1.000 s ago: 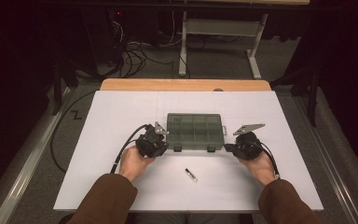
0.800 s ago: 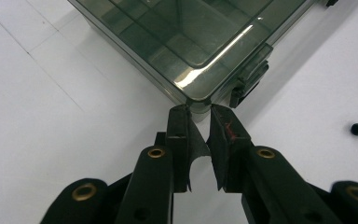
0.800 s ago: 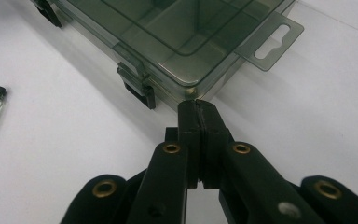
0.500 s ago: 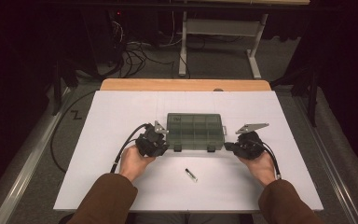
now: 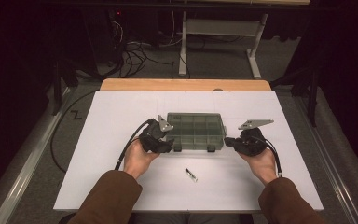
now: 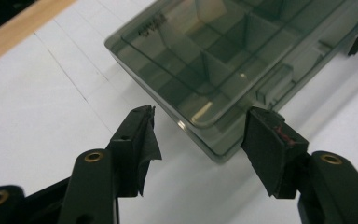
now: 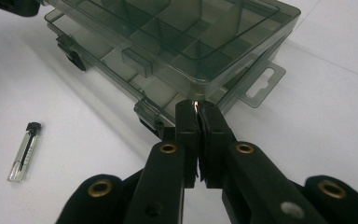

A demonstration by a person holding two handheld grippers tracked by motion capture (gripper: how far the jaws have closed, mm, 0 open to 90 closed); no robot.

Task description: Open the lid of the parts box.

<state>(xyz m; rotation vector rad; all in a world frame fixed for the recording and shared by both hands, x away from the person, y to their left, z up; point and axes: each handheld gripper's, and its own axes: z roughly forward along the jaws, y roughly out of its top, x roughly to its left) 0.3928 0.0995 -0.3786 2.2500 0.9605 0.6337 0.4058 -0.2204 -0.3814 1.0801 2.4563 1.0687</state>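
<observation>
Item: smoked translucent compartment box [image 5: 196,131], lid closed, lying flat near the middle of the white table [image 5: 98,116], slightly toward the far edge; internal dividers visible through the lid; two dark latches on its near long side; hang tab at its right end

Item: left gripper [image 6: 198,135], held in the person's left hand [image 5: 137,158] at the box's left near corner; jaws spread wide, one to each side of that corner, nothing gripped, pads not touching the box in the left gripper view

Item: right gripper [image 7: 197,108], held in the right hand [image 5: 263,161] at the box's right near corner; jaws closed together, tips right at the corner's edge; whether they pinch the lid rim cannot be told

Item: small clear tube with a dark cap [image 5: 191,175], lying loose on the table between the two forearms, nearer the near edge, apart from the box

Item: wooden strip [image 5: 186,85] along the table's far edge
</observation>
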